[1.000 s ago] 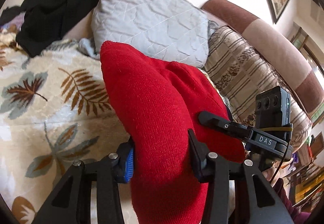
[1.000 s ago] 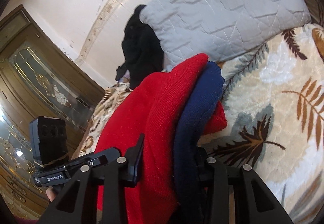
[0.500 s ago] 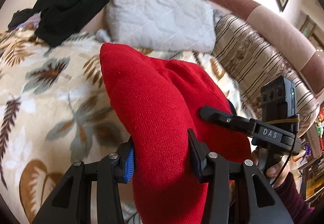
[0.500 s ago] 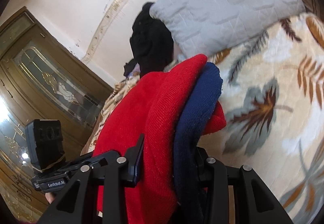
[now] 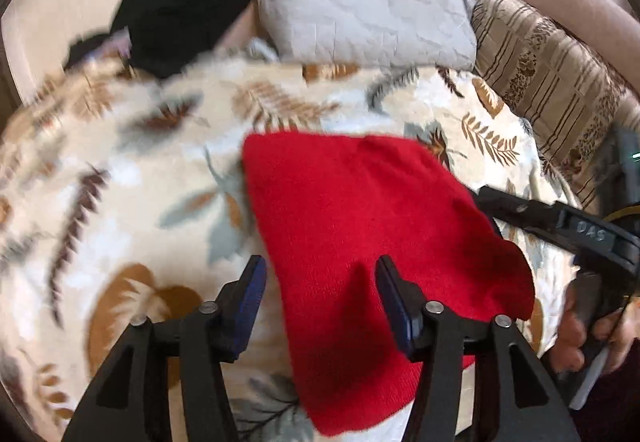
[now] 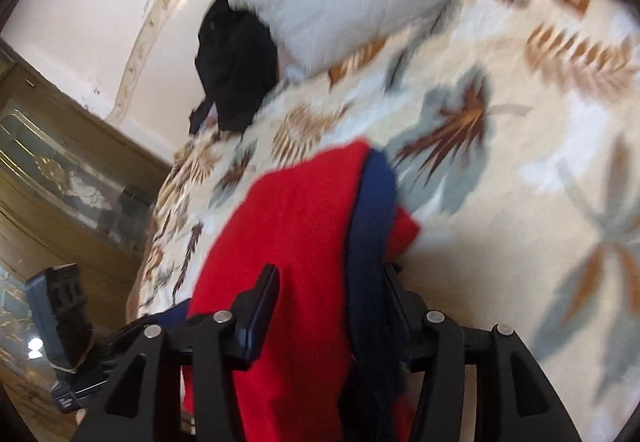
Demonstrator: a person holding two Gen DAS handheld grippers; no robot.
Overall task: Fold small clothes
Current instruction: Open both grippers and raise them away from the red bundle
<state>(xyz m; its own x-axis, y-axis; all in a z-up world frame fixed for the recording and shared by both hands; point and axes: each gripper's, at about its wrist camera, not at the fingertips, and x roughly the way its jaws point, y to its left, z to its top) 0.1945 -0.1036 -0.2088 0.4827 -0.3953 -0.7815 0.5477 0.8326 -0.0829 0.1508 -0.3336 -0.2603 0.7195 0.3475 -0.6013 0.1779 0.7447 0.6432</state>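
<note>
- Step in hand, as judged: laying the folded red garment [image 5: 360,242] down on the blanket [image 5: 140,202] and letting go of it.
- Left gripper [image 5: 320,278]: partly open, having just been opening. Cloth lies between the jaws with a gap showing at the left pad [image 5: 250,298], so no real hold.
- Right gripper [image 6: 332,290]: likewise partly open and just been opening. Red and navy cloth fills the space between the jaws, and there is no telling whether the pads press on it.
- Garment low over the leaf-print blanket at its near part, well apart from the pillow [image 5: 360,10] and the black clothes [image 5: 180,2] beyond.
- To do it well:
  - Open both grippers further before pulling away, so that neither pad drags a layer along.
  - Draw back along the fingers, not sideways, to keep the fold stacked.
  - Release both sides together, since a lone late pinch would probably skew the bundle.
  - Watch the navy edge [image 6: 372,222], the layer most likely to slide out.
- Shown only by the left wrist view:
  - The smooth red top face, the striped cushion [image 5: 560,74] and the hand [image 5: 588,330] gripping the right tool's handle.
  - Nothing navy anywhere.
- Shown only by the right wrist view:
  - The navy layer sandwiched in the red, and the fold seen edge-on.
  - The wooden door [image 6: 60,182] at the left.
- Both views blurred, so fine contact is hard to read in either.
</note>
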